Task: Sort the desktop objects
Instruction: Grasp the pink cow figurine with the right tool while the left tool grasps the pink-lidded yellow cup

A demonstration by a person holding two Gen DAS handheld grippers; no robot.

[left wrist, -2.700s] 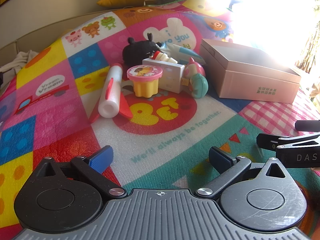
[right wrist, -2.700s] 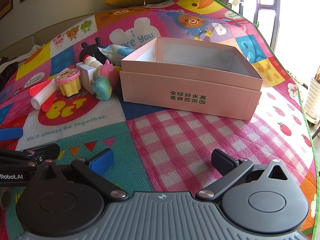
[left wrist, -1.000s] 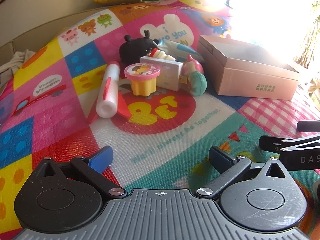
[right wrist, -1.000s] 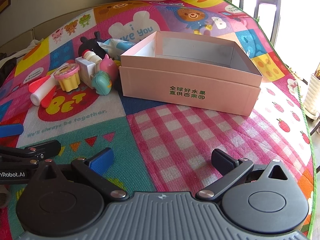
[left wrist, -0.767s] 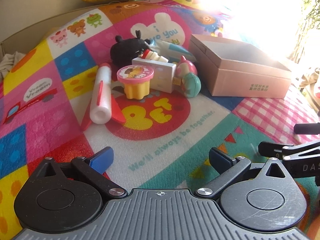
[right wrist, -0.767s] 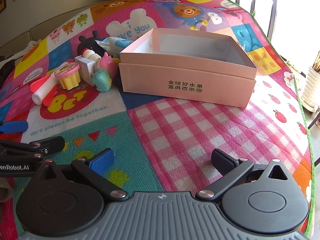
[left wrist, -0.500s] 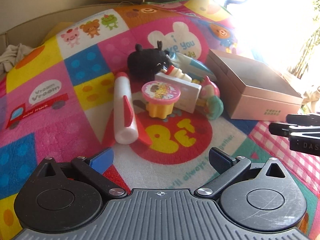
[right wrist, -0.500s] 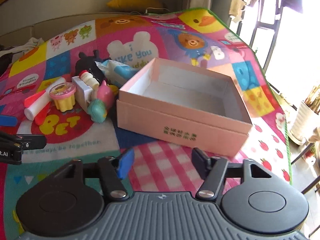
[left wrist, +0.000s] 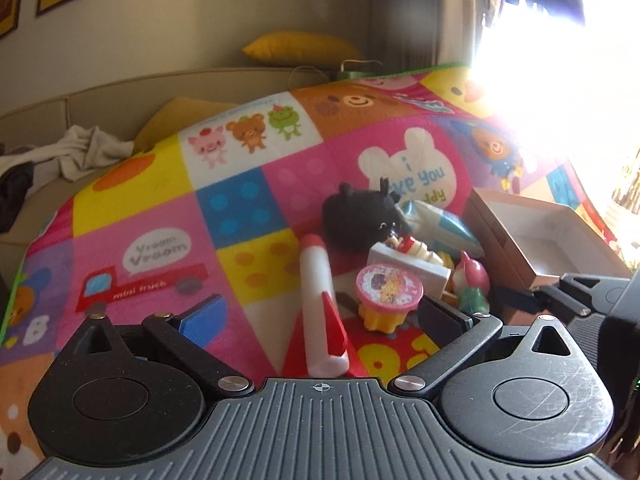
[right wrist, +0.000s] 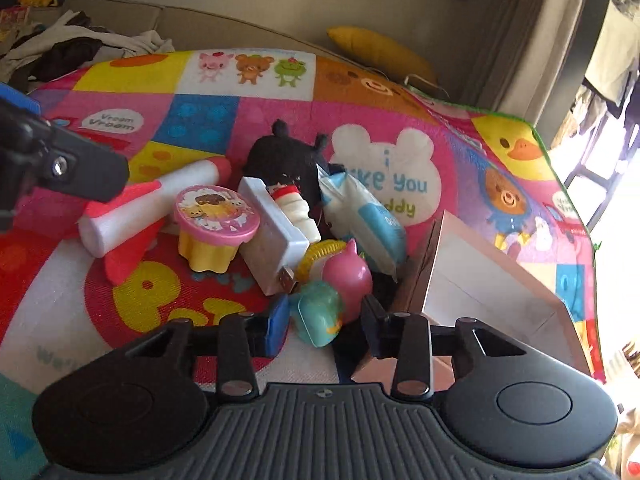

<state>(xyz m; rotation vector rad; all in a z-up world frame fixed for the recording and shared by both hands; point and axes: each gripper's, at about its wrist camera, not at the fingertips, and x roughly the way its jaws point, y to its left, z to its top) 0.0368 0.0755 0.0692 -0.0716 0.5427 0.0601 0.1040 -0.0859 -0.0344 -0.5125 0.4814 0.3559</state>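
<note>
A heap of toys lies on the colourful play mat (right wrist: 168,300), left of an open pink box (right wrist: 480,280). My right gripper (right wrist: 324,322) is down at the pink and teal toy (right wrist: 332,292). Its jaws are closing, with the toy between the blue pad and the black one and a thin gap still showing on the black side. My left gripper (left wrist: 322,316) stands open, above the white and red rocket (left wrist: 316,280) and the pudding cup (left wrist: 388,292). The rocket's near end lies between its fingers, untouched. The right gripper's fingers (left wrist: 520,300) reach in from the right edge.
A black plush (right wrist: 288,156), a blue and white pouch (right wrist: 360,212) and a white block with an ice-cream figure (right wrist: 272,232) crowd behind the toy. The pink box (left wrist: 520,240) holds nothing. A sofa with clothes (left wrist: 72,152) and a yellow cushion (left wrist: 300,46) lie beyond the mat.
My right gripper swung left from in front of the box to the toy heap, rolled, and narrowed its jaws around the pink and teal toy. My left gripper rose and came closer to the rocket.
</note>
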